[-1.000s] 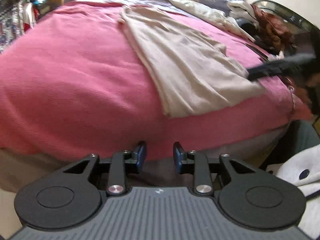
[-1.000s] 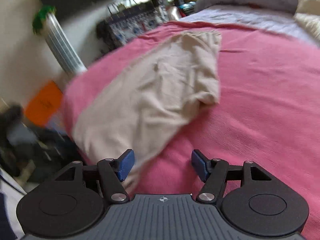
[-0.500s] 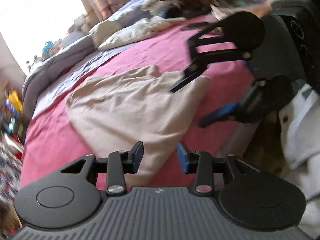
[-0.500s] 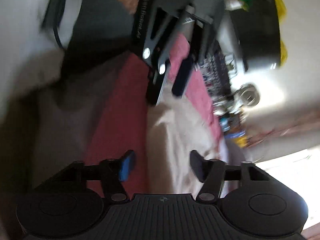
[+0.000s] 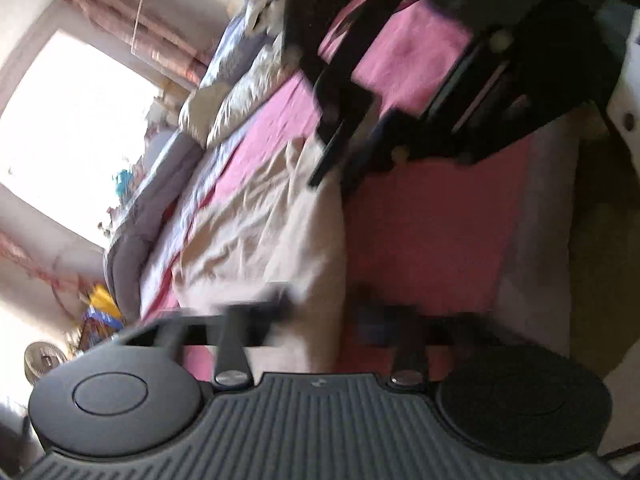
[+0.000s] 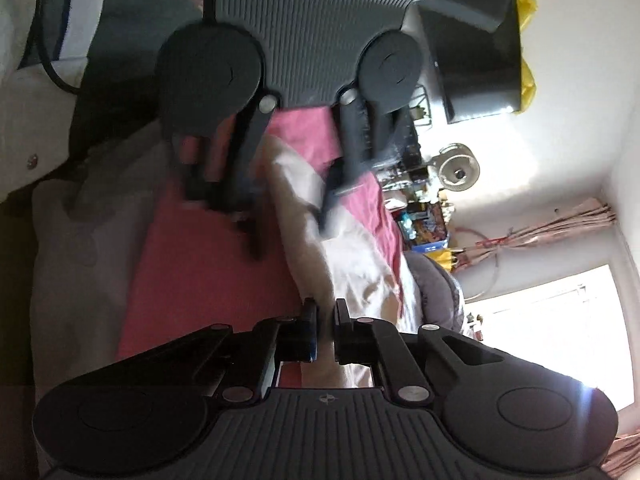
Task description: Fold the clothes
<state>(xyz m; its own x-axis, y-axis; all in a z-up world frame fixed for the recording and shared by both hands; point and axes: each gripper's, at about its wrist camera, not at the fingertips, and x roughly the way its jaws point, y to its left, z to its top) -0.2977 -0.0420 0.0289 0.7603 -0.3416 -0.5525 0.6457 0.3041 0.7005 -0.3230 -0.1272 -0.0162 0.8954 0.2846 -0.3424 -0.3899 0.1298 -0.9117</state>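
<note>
Garment [image 5: 272, 216]: one beige piece of clothing, laid out crumpled on the bedspread, with its long near edge running along the bedspread's bare pink strip.
Bedspread [image 5: 420, 216]: pink, covering the bed; it is seen tipped on its side in both wrist views.
Right gripper [image 6: 325, 320]: jaws are brought almost together on the garment's edge. A fold of beige cloth is pinched between the blue pads, right over the bedspread. In the left wrist view it is seen as a dark shape at the far end of the same edge.
Left gripper [image 5: 324, 314]: fingers are motion-blurred and the jaws are closing. The garment's edge lies between them, and a gap is still visible on both sides of the cloth. From the right wrist view it is seen head-on at the opposite end of the edge, above the bedspread.
Spacing: the two grippers are faced toward each other, well apart along the garment's near edge.
Quilt [image 5: 160, 200]: grey, bunched along the far side of the bedspread.
Window [image 5: 68, 120]: bright, beyond the quilt and the bedspread.
Fan [image 6: 458, 168]: small, seen past the end of the bedspread among clutter.
Person: only white clothing [image 5: 628, 92] is seen, beside the bedspread's near side.
</note>
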